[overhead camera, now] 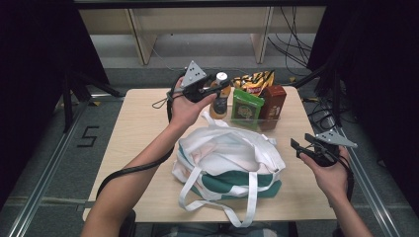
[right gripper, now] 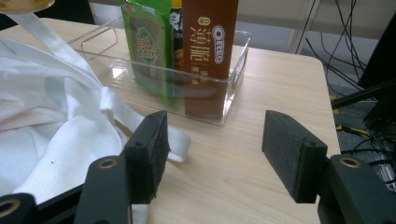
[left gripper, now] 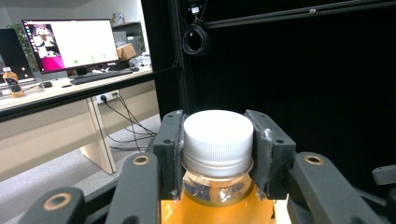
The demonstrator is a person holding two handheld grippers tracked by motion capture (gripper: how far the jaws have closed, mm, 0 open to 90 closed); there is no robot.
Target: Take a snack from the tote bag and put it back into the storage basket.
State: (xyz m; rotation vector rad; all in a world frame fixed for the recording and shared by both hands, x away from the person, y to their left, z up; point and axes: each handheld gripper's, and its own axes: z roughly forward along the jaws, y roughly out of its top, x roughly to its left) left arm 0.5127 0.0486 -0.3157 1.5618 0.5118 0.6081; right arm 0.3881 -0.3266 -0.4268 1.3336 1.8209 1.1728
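Left tongs (left gripper: 218, 154) clenched on upright bottle (overhead camera: 220, 97) at its white cap (left gripper: 218, 137), long axis vertical, upper centre; right tongs (right gripper: 215, 154) released, over counter (right gripper: 280, 84) lower right.

A wooden table (overhead camera: 143, 123) bears a white-green tote bag (overhead camera: 227, 163) and a clear tray (right gripper: 116, 60).

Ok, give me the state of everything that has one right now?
Left gripper: shut on the juice bottle's cap.
Juice bottle: capped, upright, held.
Right gripper: open, empty.
Tote bag: slumped on the table, mouth open.
Clear bin: holds an upright Oreo box and green packet.
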